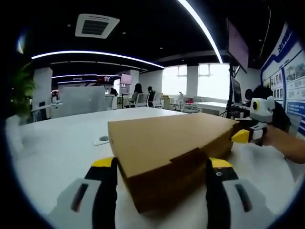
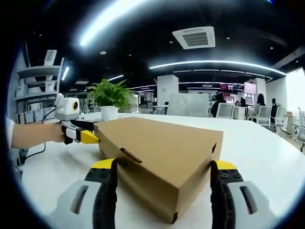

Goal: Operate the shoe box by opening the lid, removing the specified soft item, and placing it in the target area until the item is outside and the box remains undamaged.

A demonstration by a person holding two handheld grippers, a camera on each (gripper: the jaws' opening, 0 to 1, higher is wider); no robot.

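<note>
While the lid lies shut, the shoe box point(image 1: 174, 155) rests flat on the white table point(image 1: 57, 148), a brown cardboard carton with a tuck tab at its near edge.

Left gripper view, left to right:
- Green plant at the far left edge, partly cut off.
- Small pale object point(image 1: 101, 140) on the table, just beside the box's left side; too small to identify.
- Left gripper point(image 1: 162, 183): jaws spread wide, one on each side of the box's near corner, yellow tips level with the carton's edges, not clamping it.
- Right gripper point(image 1: 248, 135): enters from the right, held by a hand, its yellow tip against the box's far right end; jaw spacing cannot be judged here.

Right gripper view, left to right:
- Shelving unit point(image 2: 38, 83) against the far wall.
- Left gripper's yellow tip touching the box's left end.
- Potted plant point(image 2: 110, 99) behind the box.
- Right gripper point(image 2: 164, 183): jaws wide apart, flanking the near corner, gripping nothing.
</note>
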